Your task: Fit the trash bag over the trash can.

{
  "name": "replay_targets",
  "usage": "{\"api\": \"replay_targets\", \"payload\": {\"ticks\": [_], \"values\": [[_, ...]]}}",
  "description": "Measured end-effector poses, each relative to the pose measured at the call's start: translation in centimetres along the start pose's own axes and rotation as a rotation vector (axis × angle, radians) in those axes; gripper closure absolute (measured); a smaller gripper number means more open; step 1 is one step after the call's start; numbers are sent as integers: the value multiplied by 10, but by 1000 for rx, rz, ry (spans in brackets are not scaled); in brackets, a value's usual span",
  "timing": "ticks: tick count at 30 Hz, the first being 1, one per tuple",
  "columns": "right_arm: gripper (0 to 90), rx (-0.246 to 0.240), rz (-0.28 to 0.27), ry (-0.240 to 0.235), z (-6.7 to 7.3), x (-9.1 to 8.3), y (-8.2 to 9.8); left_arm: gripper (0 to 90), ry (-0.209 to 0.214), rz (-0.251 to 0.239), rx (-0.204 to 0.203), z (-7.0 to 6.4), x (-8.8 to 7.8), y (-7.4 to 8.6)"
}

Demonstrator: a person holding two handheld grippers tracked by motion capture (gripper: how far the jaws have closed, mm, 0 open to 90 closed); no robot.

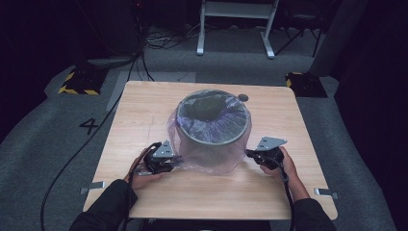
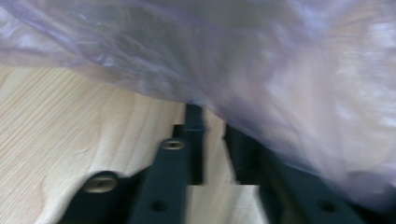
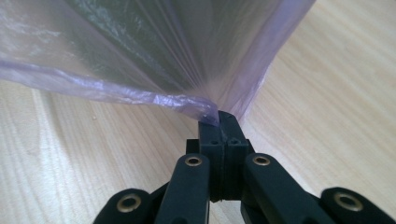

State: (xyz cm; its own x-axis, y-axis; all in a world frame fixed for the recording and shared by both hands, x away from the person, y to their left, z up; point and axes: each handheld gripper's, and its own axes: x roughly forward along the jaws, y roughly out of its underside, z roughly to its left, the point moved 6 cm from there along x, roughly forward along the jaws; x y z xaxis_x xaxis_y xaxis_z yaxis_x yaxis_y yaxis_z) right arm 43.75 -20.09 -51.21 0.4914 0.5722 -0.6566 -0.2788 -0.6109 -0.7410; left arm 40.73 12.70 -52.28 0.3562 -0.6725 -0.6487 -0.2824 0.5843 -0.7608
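Observation:
A round grey bin stands in the middle of the wooden table, lined with a thin purple plastic bag folded over its rim and hanging down its outside to the tabletop. My left gripper rests low at the bag's near-left hem. In the left gripper view its jaws stand slightly apart, wood shows between them, and the bag drapes over their tips. My right gripper is at the near-right hem. Its jaws are shut on a pinch of the bag's edge.
A small dark round spot lies on the table behind the bin. Metal brackets stick out at the table's near corners. On the floor are cables, two yellow-black striped bases and a white frame.

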Motion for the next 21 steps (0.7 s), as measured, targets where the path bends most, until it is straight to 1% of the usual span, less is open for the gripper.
{"api": "replay_targets", "payload": {"ticks": [1, 2, 3, 4, 6, 7, 8, 9, 11, 13, 14, 15, 17, 18, 19, 20, 21], "values": [[900, 12, -1, -6, -1, 2, 2, 681, 8, -5, -8, 0, -1, 0], [900, 24, 0, -5, -2, 2, 3, 625, 7, -10, -14, 0, -3, 1], [870, 30, -5, -3, -3, 2, 4, 529, -12, -17, -20, 0, -6, 1], [871, 40, -13, -8, -3, 0, 4, 427, -26, -26, -29, 0, -8, 1], [859, 47, -20, 8, -5, -4, 6, 279, -26, -32, -48, -3, -15, 4], [856, 59, -32, 7, -5, -6, 7, 195, -48, -30, -52, -4, -18, 6], [839, 68, -46, 3, -6, -8, 8, 142, -61, -30, -52, -5, -21, 9], [795, 76, -56, 4, -8, -10, 8, 160, -66, -33, -55, -7, -25, 11], [782, 91, -65, 7, -9, -15, 10, 153, -77, -40, -65, -11, -35, 16], [726, 110, -80, 11, -11, -20, 11, 153, -80, -52, -74, -14, -42, 19], [700, 117, -90, 4, -11, -23, 12, 156, -79, -63, -80, -15, -47, 22], [653, 119, -104, -7, -12, -28, 12, 155, -85, -63, -84, -16, -48, 24], [626, 127, -112, -3, -13, -34, 13, 155, -105, -31, -101, -14, -50, 31], [610, 129, -125, -5, -13, -39, 13, 156, -107, -17, -112, -14, -49, 36], [576, 140, -145, -9, -14, -45, 13, 158, -111, -9, -120, -13, -49, 39], [523, 150, -154, -5, -15, -49, 13, 159, -113, -6, -132, -12, -49, 41], [482, 163, -170, -4, -16, -54, 12, 159, -103, -6, -146, -11, -49, 43]]}}
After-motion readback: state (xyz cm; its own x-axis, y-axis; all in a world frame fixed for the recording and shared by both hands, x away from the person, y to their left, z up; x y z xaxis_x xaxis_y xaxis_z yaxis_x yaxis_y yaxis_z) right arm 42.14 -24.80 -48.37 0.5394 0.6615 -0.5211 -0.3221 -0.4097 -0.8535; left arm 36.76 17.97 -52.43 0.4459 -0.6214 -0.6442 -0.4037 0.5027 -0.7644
